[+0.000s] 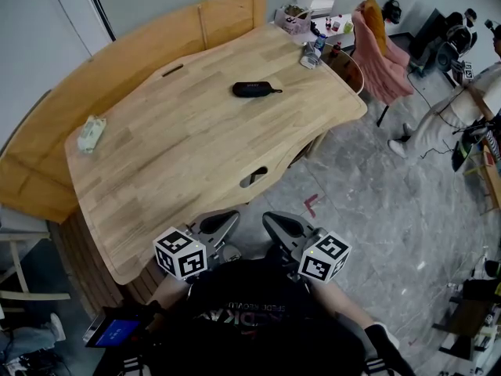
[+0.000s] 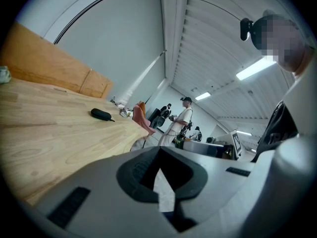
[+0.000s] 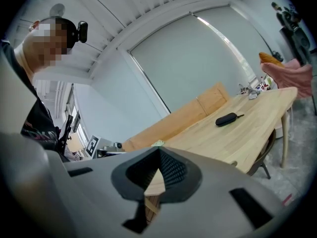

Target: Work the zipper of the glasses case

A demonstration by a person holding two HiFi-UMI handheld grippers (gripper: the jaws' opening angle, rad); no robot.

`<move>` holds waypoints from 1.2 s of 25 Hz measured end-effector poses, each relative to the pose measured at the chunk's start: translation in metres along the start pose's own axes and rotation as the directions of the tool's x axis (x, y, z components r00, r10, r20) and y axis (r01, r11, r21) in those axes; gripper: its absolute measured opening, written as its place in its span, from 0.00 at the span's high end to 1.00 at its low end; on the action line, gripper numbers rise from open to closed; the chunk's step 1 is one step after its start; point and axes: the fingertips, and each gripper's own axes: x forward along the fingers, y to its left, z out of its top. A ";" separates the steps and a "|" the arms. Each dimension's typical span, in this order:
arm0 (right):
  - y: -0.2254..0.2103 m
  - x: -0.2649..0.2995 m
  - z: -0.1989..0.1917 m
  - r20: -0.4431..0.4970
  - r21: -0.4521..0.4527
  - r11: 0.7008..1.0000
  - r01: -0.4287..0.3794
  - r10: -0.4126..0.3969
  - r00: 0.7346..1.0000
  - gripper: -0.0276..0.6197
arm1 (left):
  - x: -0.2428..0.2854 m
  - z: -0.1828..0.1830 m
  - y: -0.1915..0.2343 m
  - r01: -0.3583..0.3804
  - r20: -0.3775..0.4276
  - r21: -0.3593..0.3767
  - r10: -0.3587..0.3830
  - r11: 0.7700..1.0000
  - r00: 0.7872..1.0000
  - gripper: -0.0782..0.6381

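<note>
Head view is showing the black glasses case [image 1: 254, 89] lying far across the table [image 1: 180, 163]. I am holding my left gripper [image 1: 221, 224] and right gripper [image 1: 279, 225] near me, both closed on nothing. Reaching that far, I could be knocking the case away.

My left claw [image 1: 225, 221] and right claw [image 1: 275, 222] are grey with dark ribbed pads, each bearing a white cube [image 1: 181, 253] of black square markers. My shirt [image 1: 258, 316] is black, printed.

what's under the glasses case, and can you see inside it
The glasses case lies flat on the bare wooden table, with nothing else showing beneath it. It looks shut, so its inside is hidden.
</note>
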 end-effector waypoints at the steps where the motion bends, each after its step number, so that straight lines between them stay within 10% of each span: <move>1: 0.000 0.000 0.000 0.000 -0.001 1.000 0.002 -0.002 1.000 0.94 | 0.000 0.000 0.000 0.000 0.000 0.002 0.000 1.000 1.000 0.88; 30: -0.016 0.039 0.023 -0.007 -0.011 1.000 0.008 -0.009 1.000 0.94 | -0.015 0.026 0.033 -0.046 0.054 -0.002 0.046 0.999 0.997 0.88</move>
